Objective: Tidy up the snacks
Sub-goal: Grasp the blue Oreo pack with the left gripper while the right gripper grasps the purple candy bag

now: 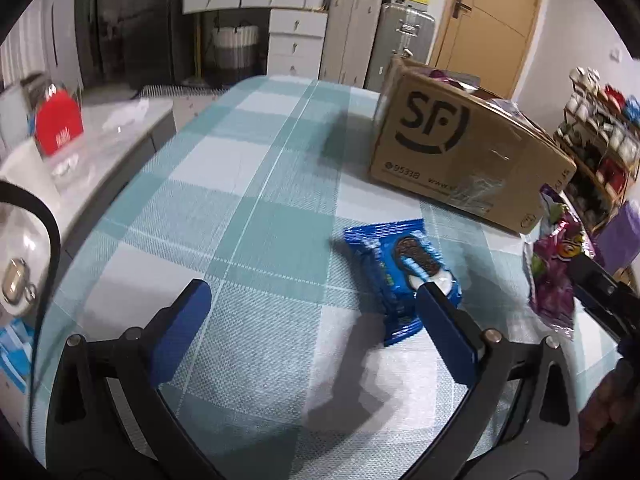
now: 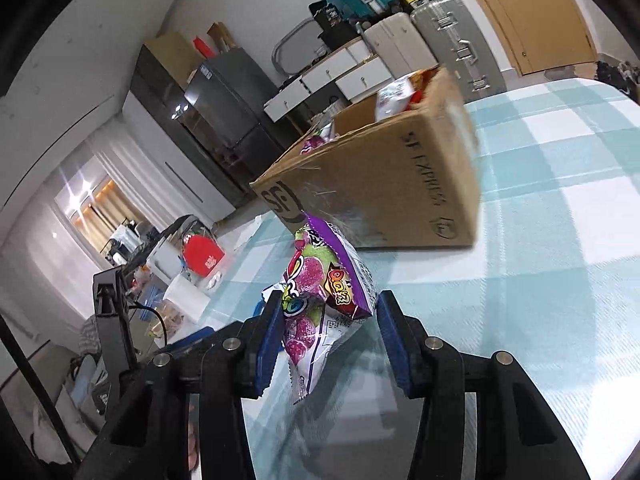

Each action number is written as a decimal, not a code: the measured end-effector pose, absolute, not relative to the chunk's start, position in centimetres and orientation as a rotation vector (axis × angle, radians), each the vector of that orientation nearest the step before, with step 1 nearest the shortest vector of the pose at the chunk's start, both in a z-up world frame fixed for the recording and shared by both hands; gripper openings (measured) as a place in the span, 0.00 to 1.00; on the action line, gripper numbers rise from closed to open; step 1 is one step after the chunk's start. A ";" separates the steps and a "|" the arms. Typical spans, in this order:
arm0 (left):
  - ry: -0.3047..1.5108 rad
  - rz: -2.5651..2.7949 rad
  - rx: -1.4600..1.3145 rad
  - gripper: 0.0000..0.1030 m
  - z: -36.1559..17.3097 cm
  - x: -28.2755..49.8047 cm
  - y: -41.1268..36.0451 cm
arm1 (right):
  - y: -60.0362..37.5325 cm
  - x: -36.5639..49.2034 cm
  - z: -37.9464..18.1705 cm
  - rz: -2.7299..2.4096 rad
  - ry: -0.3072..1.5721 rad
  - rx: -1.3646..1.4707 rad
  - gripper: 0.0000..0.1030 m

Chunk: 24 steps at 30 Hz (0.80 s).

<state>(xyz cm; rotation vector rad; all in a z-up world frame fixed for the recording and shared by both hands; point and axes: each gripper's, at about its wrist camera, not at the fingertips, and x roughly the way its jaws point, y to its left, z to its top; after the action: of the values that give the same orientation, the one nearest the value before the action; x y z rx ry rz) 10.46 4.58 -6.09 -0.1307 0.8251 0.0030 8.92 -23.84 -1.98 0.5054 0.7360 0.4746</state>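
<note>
Checked tablecloth (image 1: 248,208) underfoot: left gripper (image 1: 308,300) spread wide, nothing in it, beside blue cookie pack (image 1: 400,276); right gripper (image 2: 326,312) clasps purple candy bag (image 2: 320,280), lifted near cardboard box (image 2: 384,184) at the table's far edge; suitcases (image 1: 404,40), door (image 1: 488,20) beyond.

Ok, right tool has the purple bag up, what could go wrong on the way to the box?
1. The right tool pinches the purple candy bag by a crumpled edge; it may slip.
2. The cardboard box already holds packets, so the bag could catch on its rim.
3. The blue cookie pack lies against the open left tool and could be nudged.
</note>
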 end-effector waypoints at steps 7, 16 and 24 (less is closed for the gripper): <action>0.905 -0.047 -0.103 0.99 -6.4 12.3 0.9 | -26.3 6.1 -1.9 0.437 0.705 0.554 0.46; 1.032 0.048 -0.124 0.99 -7.8 15.7 -0.4 | -26.6 5.4 -1.6 0.455 0.701 0.553 0.46; 1.015 0.079 -0.088 0.69 -7.6 15.8 -0.5 | -26.7 5.9 -1.8 0.456 0.716 0.557 0.46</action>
<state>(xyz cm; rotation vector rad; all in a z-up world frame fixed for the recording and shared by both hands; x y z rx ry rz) 15.80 -0.48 -7.63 -0.0882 1.0153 0.0794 5.92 -26.66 -1.81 0.5575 0.7164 0.4560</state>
